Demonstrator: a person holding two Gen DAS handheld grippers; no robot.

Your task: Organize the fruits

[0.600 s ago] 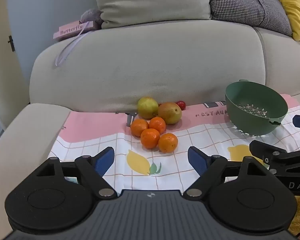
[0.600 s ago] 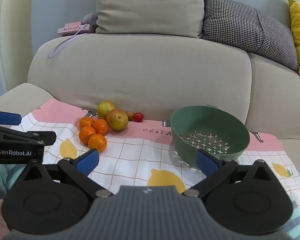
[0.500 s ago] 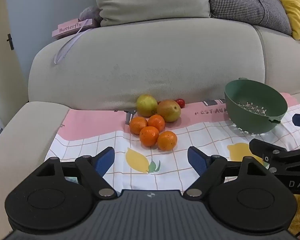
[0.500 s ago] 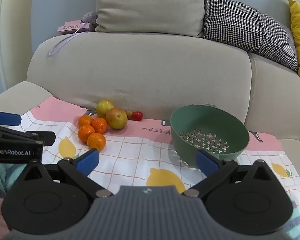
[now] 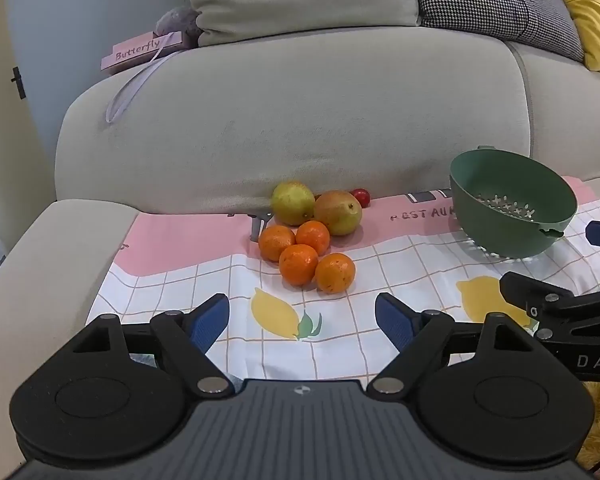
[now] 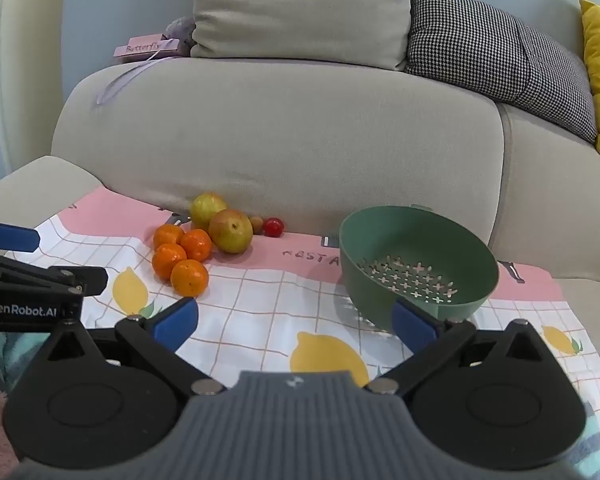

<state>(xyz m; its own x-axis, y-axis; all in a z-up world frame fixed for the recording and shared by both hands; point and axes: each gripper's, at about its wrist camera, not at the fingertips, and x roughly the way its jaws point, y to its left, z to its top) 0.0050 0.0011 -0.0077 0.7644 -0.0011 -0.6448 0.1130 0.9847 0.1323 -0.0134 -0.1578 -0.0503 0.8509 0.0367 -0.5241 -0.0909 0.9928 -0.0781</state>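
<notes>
Four oranges (image 5: 308,256) sit bunched on the cloth (image 5: 352,320) on the sofa (image 5: 300,112), touching two pears (image 5: 316,208). They look round, firm and light, and may roll. Best to pinch the front orange (image 5: 335,273) across its middle. The green bowl (image 6: 416,264) sits well apart, empty. The left gripper (image 5: 302,316) and right gripper (image 6: 294,320) have fingers spread wide, holding nothing.

Fruits and colander lying on cloth
Oranges (image 5: 306,254) are being seen left of colander (image 5: 512,204), pears (image 5: 316,208) behind them, all on cloth (image 5: 380,280).
</notes>
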